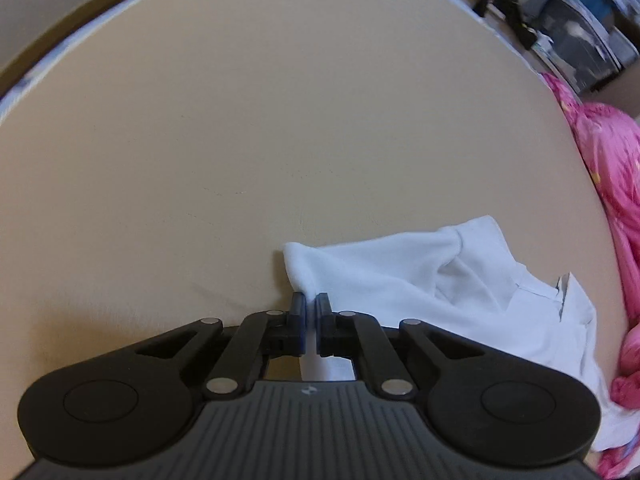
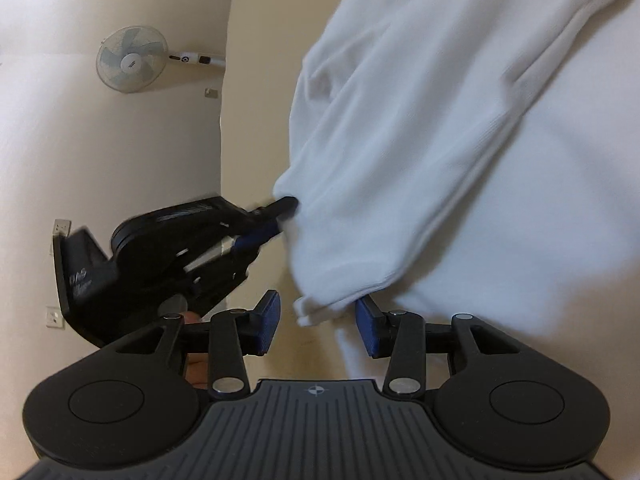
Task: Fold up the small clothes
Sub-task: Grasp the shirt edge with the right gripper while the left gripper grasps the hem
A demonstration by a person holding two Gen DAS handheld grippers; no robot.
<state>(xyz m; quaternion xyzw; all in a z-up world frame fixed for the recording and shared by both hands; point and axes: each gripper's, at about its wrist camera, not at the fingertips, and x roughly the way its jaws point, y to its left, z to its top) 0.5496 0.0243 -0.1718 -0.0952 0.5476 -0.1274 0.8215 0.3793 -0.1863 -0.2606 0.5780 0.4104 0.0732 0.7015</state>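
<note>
Left wrist view: left gripper (image 1: 311, 300) pitched steeply down over the surface (image 1: 240, 120), jaws clamped on white garment (image 1: 400, 276); right gripper (image 2: 318, 322) jaws part-open, hem between, unpinched.

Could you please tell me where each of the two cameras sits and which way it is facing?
Left wrist: on the left gripper, angled down over the beige table; its fingers are pinched on an edge of the white garment, pink cloth at right.
Right wrist: on the right gripper, looking across at a wall fan; its fingers are apart around a hem.
Shared: the white garment and the left gripper.
</note>
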